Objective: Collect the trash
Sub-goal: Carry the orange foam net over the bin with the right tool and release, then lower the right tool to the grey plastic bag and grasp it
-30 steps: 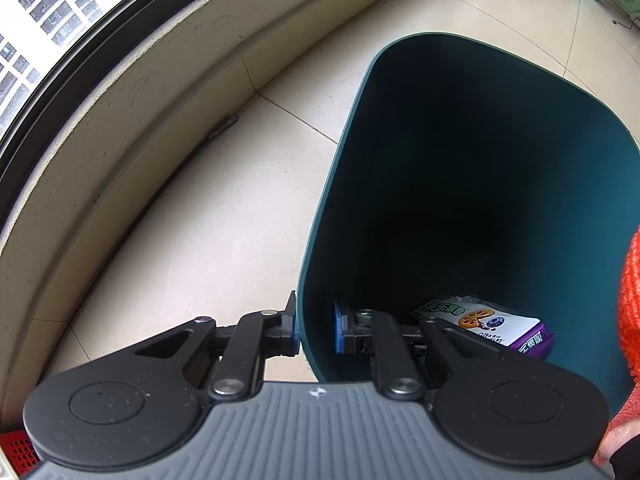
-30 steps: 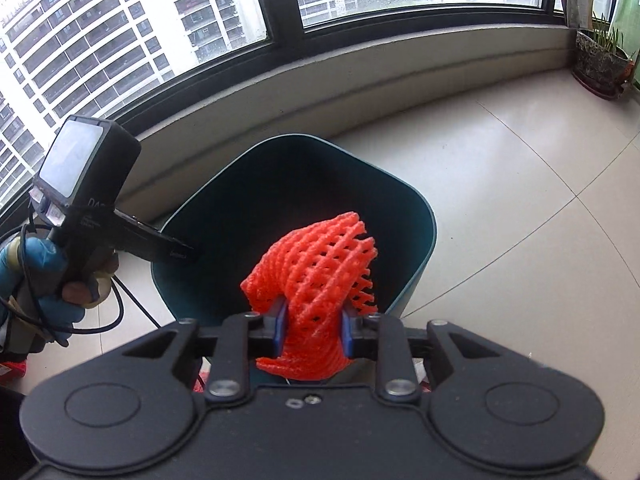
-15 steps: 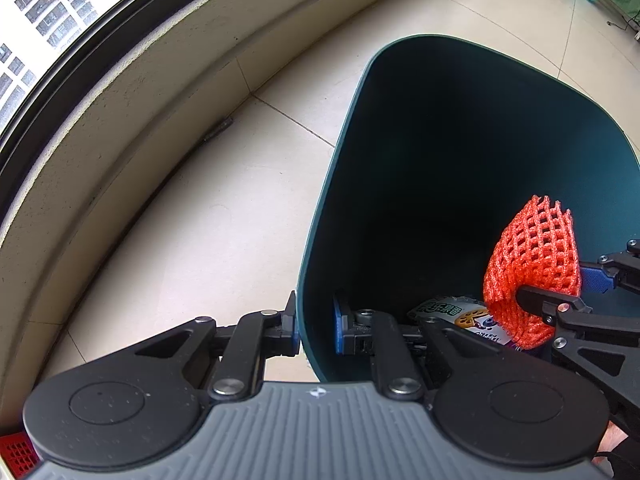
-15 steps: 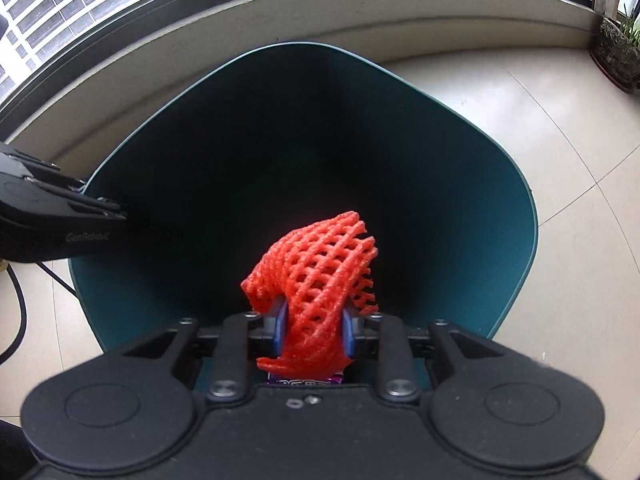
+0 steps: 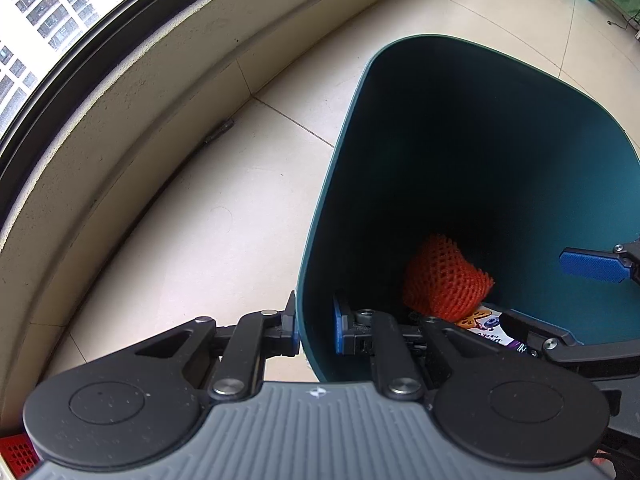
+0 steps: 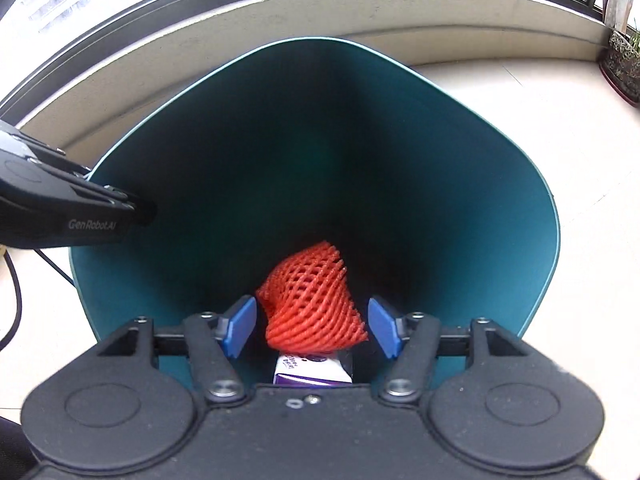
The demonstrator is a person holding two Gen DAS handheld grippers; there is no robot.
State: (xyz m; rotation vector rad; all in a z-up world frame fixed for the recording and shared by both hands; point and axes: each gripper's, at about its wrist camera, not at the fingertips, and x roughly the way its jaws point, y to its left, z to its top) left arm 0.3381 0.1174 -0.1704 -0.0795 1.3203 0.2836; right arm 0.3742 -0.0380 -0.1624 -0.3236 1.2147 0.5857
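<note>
1. Far left: the window (image 5: 48, 20) and its pale sill (image 5: 132, 92) curve along the tiled floor (image 5: 208, 208).

2. Your left tool (image 5: 316, 326) grips the near wall of the teal bin (image 5: 500, 152), one blue pad outside and one inside, clamped on the rim (the pad (image 5: 341, 328) on the inside shows a sliver of gap to the wall, so how firm the pinch is cannot be told).

3. Centre, inside the bin: the orange foam net (image 5: 444, 284) lies loose near the bottom, resting on a purple-and-white snack packet (image 5: 490, 326). Nothing is holding the net.

4. Your right tool (image 6: 312, 326) hangs above the mouth of the bin (image 6: 500, 216) with its jaws spread wide; the foam net (image 6: 312, 304) sits below and between the blue pads (image 6: 240, 324), touching neither. The snack packet (image 6: 308, 372) shows just under it.

5. In the right wrist view your left tool (image 6: 120, 206) comes in from the left edge, lettered "GenRobot.AI", at the bin's rim.

6. Far right: a potted plant (image 6: 622, 64) stands on the floor by the window, well apart from the bin.
</note>
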